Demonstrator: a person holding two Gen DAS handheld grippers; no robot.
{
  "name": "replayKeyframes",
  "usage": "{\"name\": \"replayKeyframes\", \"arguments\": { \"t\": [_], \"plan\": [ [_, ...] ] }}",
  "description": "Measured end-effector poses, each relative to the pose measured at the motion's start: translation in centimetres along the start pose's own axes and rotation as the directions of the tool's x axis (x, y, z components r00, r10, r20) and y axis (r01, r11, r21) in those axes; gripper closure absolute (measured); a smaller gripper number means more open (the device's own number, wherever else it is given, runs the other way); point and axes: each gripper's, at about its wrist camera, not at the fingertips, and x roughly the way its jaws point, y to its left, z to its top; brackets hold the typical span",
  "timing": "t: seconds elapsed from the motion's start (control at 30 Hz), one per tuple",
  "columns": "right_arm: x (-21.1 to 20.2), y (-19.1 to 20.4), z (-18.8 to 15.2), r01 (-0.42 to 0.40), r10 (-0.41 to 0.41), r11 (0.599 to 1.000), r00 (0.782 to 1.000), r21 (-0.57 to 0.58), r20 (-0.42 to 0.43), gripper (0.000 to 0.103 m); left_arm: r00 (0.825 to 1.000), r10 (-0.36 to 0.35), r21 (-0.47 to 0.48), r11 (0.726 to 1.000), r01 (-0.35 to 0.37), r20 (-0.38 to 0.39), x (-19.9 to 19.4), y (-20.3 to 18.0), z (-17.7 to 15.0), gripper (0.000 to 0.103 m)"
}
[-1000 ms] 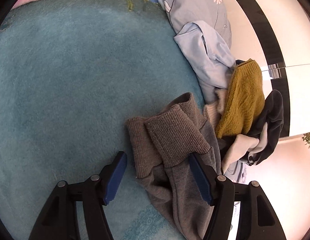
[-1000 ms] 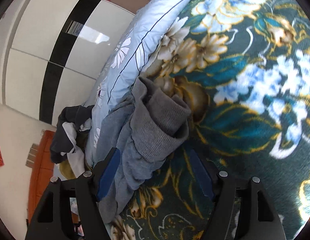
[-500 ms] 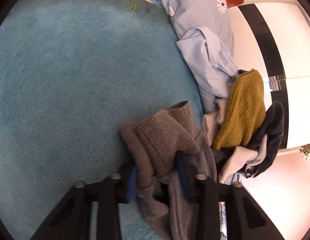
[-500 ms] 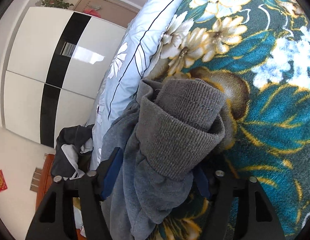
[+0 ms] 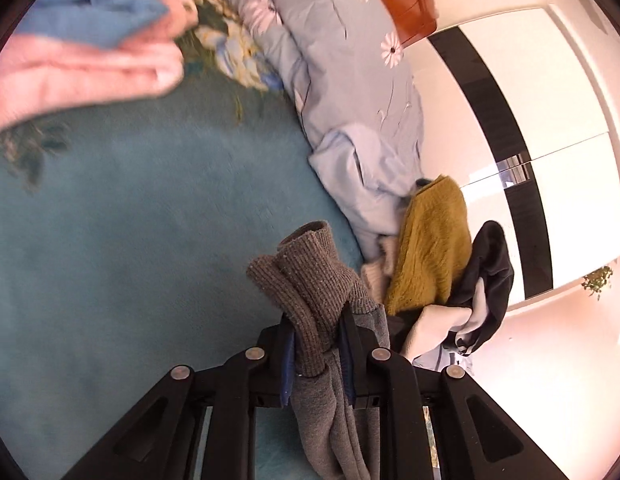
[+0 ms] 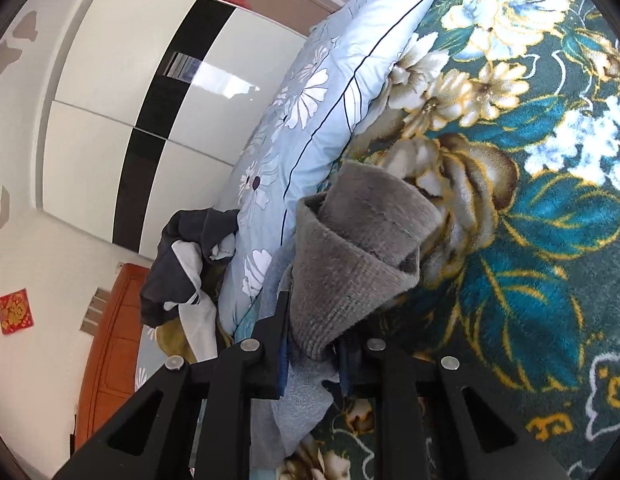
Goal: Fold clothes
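A grey sweatshirt with ribbed knit cuffs is held by both grippers above the bed. In the left wrist view my left gripper (image 5: 315, 350) is shut on one ribbed cuff (image 5: 310, 280), which sticks up past the jaws while grey fabric hangs below. In the right wrist view my right gripper (image 6: 311, 354) is shut on another ribbed edge of the grey sweatshirt (image 6: 349, 272), folded over itself above the jaws.
A teal floral blanket (image 5: 110, 248) covers the bed. A light blue quilt (image 5: 349, 80) lies along its edge. A pile holds a mustard sweater (image 5: 433, 240), a black-and-white garment (image 5: 481, 288) and a light blue shirt (image 5: 361, 184). Folded pink and blue clothes (image 5: 70, 60) sit far left. A white-and-black wardrobe (image 6: 130, 100) stands behind.
Both grippers went from open around the grey cuffs to shut on them. Both have lifted with the sweatshirt, and more of the room and the pink folded stack has come into view.
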Motion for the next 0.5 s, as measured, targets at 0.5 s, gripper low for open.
{"name": "replayKeyframes", "arguments": {
  "t": [0.5],
  "plan": [
    [-6.0, -5.8, -7.7, 0.012, -0.003, 0.998, 0.992, 0.067, -0.129, 0.085, 0.999, 0.039, -0.079, 0.996, -0.042, -0.037, -10.5, 12.7, -1.5, 0.083]
  ]
}}
